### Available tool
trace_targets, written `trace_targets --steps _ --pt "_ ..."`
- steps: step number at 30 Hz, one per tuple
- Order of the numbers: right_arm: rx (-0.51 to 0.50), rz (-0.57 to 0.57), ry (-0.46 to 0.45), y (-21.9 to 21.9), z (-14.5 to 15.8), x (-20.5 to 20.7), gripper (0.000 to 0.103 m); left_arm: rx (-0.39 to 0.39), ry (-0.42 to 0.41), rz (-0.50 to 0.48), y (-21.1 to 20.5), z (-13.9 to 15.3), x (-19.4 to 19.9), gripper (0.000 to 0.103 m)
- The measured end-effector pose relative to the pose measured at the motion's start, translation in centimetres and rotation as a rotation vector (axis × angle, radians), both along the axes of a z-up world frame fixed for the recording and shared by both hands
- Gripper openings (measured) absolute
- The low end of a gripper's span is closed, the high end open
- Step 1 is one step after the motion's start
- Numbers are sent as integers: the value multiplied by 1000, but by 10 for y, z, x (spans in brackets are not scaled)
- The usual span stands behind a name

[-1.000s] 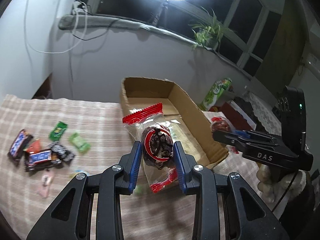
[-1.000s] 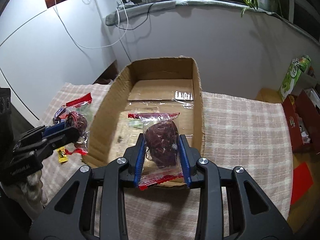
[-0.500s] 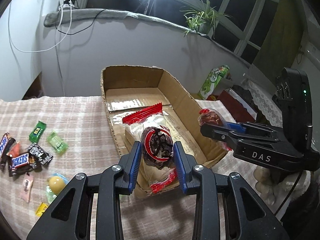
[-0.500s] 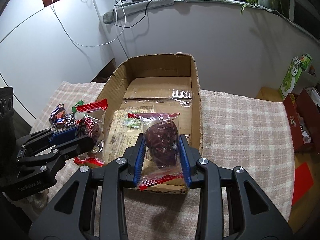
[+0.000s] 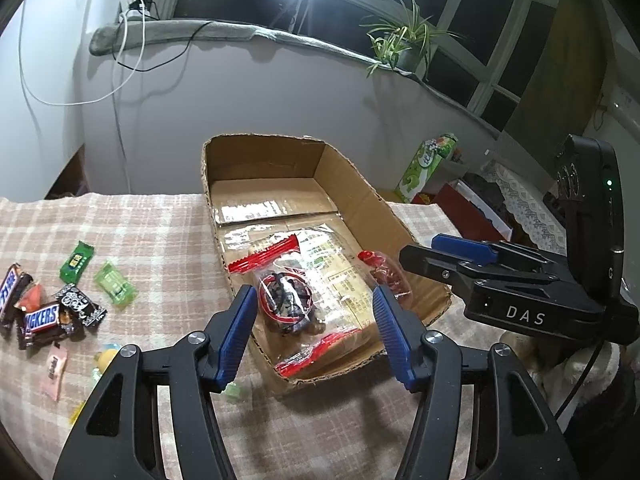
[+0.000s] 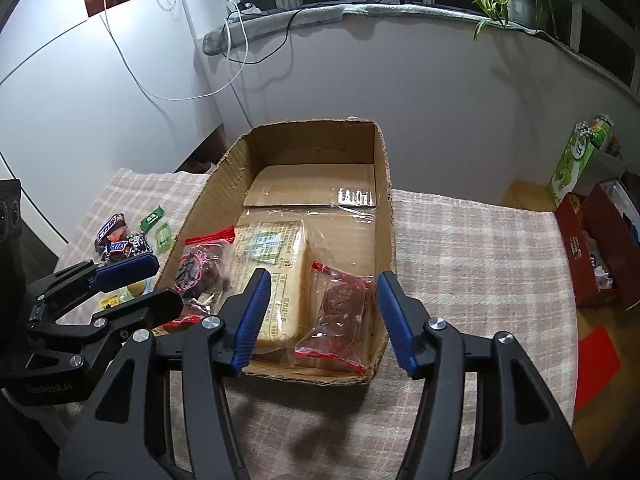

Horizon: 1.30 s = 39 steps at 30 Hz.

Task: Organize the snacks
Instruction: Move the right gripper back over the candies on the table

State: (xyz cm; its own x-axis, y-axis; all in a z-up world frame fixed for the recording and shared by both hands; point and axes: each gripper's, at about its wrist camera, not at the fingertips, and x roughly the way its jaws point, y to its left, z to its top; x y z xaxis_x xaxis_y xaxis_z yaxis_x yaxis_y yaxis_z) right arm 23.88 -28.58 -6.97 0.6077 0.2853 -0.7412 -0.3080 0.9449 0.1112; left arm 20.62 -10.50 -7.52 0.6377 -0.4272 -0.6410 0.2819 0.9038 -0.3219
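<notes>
An open cardboard box (image 5: 264,168) (image 6: 316,140) stands on the checked tablecloth. In it lie a flat pale packet (image 6: 276,264) (image 5: 340,276), a red-edged snack bag (image 5: 286,300) (image 6: 200,272) on the left side and a second red-edged bag (image 6: 340,312) (image 5: 386,272) on the right side. My left gripper (image 5: 314,332) is open and empty above the first bag. My right gripper (image 6: 322,320) is open and empty above the second bag. Loose snacks lie left of the box: a Snickers bar (image 5: 40,320), green candies (image 5: 116,284) and others.
A green carton (image 5: 428,164) (image 6: 580,156) and a red box (image 6: 592,248) stand off the table's right side. A yellow item (image 5: 106,358) and a pink sachet (image 5: 56,368) lie near the table's front left. The wall is close behind the box.
Both grippers moved over the box and opened. Each let go of its red-edged bag, and both bags now lie inside the box.
</notes>
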Motion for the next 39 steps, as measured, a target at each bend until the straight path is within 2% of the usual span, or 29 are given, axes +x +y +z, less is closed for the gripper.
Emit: trace_targets --steps 12,24,36,39 --pt "10 28 -24 20 16 -25 58 -27 -23 32 25 10 -16 59" --pt "7 177 -36 80 25 -64 58 -36 -38 153 102 15 -42 59" --pt "-10 336 18 147 1 -85 58 -25 -4 254 173 -1 -56 58" --pt "-16 374 40 164 -9 -86 58 -29 11 257 185 -8 -57 49"
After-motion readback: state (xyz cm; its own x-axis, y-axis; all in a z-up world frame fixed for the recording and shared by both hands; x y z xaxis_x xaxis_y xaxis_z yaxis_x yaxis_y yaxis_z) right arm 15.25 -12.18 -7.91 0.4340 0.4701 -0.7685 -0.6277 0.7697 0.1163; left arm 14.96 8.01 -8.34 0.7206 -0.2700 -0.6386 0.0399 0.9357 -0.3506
